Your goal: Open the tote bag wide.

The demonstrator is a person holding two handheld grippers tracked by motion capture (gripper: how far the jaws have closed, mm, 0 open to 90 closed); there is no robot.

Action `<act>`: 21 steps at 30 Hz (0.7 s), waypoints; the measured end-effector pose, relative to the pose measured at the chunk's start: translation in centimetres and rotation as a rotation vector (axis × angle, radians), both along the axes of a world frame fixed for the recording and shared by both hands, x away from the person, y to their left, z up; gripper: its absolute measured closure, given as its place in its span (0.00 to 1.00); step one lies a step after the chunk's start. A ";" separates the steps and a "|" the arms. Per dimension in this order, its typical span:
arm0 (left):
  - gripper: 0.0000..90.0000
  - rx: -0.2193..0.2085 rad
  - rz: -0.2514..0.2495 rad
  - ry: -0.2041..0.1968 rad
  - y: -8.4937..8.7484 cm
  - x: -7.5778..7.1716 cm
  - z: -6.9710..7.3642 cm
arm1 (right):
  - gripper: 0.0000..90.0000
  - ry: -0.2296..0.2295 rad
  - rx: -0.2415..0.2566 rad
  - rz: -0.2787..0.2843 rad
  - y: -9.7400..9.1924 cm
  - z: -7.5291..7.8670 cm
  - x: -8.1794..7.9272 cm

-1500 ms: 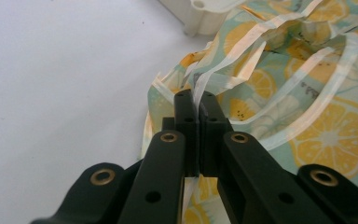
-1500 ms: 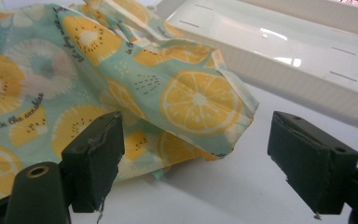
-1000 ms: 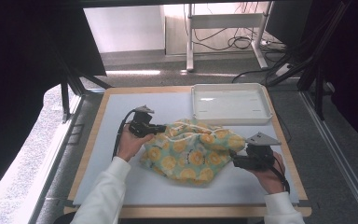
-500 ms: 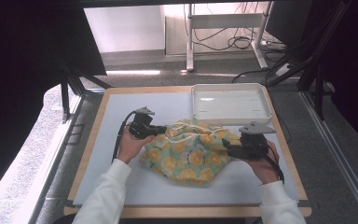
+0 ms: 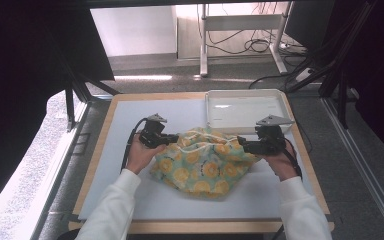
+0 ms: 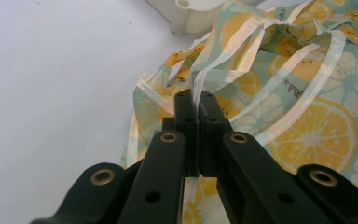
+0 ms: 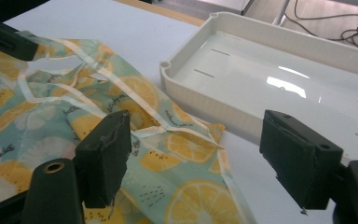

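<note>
The counter (image 5: 130,150) carries my lemon-print cloth (image 5: 205,162), long axis running hand to hand, just before the tray (image 5: 245,106). My left gripper (image 5: 172,139) pinches its white trim. My right gripper (image 5: 240,145), nearer now than before, stands wide, jaws just narrowing, the cloth's corner between them unpressed.

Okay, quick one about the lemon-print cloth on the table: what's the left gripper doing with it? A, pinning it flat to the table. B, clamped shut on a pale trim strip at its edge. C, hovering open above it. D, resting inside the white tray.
B: in the left gripper view the left gripper has its jaws shut on a pale trim strip of the lemon-print cloth, well clear of the white tray.
</note>
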State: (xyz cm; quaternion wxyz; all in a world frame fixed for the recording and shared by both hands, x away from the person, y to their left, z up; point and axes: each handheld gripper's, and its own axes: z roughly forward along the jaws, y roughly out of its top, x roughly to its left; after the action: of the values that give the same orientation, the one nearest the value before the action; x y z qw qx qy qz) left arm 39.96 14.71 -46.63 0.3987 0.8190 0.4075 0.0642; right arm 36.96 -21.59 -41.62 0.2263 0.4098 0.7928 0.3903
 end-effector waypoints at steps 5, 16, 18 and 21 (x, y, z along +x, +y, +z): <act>1.00 -0.015 0.001 0.002 0.2 0.2 0.0 | 0.30 0.014 -0.048 0.022 0.5 -0.2 1.2; 1.00 -0.010 0.009 0.008 0.4 0.2 -0.1 | 0.31 0.061 -0.042 0.090 1.8 -0.4 4.3; 1.00 -0.013 0.011 0.008 0.3 0.2 -0.1 | 0.32 0.053 -0.048 0.091 2.2 -0.6 4.5; 1.00 -0.010 0.006 0.006 0.2 0.2 -0.1 | 0.32 0.071 -0.068 0.110 2.7 -1.2 4.8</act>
State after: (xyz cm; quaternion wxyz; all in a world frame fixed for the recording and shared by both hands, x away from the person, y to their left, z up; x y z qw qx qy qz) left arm 40.21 14.88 -46.75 0.4016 0.8160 0.4113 0.0609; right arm 41.79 -18.88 -42.85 0.1902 0.3714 0.8345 0.3600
